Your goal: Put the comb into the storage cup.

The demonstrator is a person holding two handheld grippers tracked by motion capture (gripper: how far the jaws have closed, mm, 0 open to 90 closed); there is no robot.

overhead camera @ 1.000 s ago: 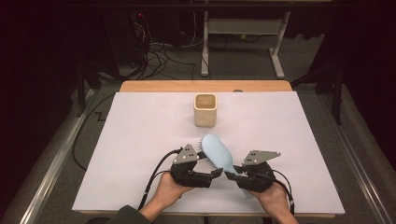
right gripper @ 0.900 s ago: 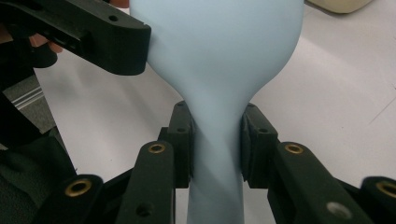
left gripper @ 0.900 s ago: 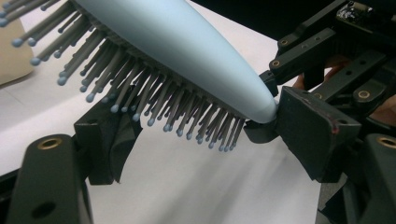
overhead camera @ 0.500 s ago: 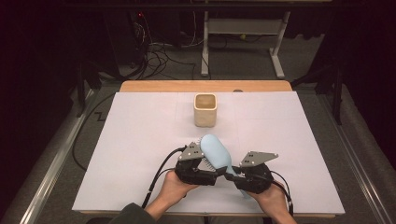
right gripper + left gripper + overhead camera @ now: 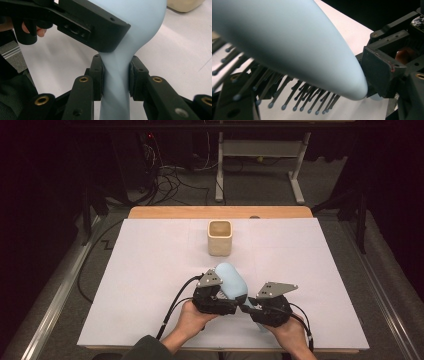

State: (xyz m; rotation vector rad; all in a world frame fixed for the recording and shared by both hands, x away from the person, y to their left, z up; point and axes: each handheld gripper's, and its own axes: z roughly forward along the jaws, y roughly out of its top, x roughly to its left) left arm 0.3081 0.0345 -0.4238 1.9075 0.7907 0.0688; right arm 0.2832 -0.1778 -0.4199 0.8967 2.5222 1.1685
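White table [image 5: 150,270]: right gripper [image 5: 115,75] clamps hairbrush [image 5: 117,87] handle; left gripper [image 5: 215,295] apparently alongside.

hairbrush [image 5: 231,279] between left gripper [image 5: 216,296] and right gripper [image 5: 257,306]; cup [image 5: 220,238] behind, on table [image 5: 150,265].

A laboratory-style recording room: a wooden surface [image 5: 220,212] covered with white sheeting [image 5: 150,270], dark surroundings, tangled cables [image 5: 165,180] on a grey floor [image 5: 260,185], a metal-framed stand [image 5: 260,165] behind, and aluminium rails [image 5: 55,305] alongside.
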